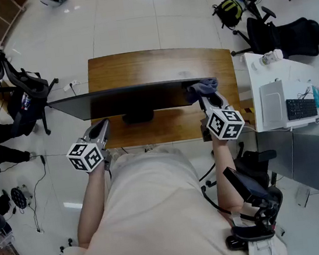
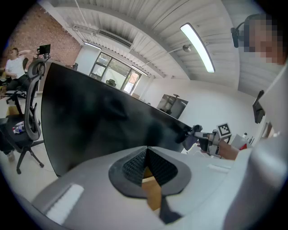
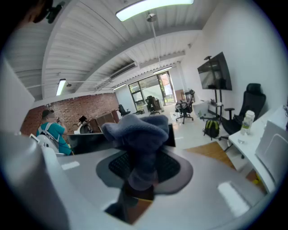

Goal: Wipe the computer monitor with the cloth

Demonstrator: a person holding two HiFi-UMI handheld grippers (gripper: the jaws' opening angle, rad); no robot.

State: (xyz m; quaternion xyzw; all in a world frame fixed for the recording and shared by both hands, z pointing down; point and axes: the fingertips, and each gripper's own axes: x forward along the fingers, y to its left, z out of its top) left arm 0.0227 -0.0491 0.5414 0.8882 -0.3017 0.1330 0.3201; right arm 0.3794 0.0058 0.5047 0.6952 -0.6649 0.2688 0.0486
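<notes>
Wooden desk (image 1: pixel 157 65) bears monitor (image 1: pixel 126 99); right gripper (image 1: pixel 207 97) clamps cloth (image 1: pixel 201 87) at its edge

1 monitor (image 1: pixel 126 99), 1 cloth (image 1: pixel 202 88), 1 wooden desk (image 1: pixel 157 65)

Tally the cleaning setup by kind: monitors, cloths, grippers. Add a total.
Monitor: 1
Cloth: 1
Grippers: 2, the left gripper and the right gripper
Total: 4

The monitor (image 1: pixel 135 99) stands on the desk (image 1: pixel 157 65), cloth (image 1: pixel 202 88) at its right end.
</notes>
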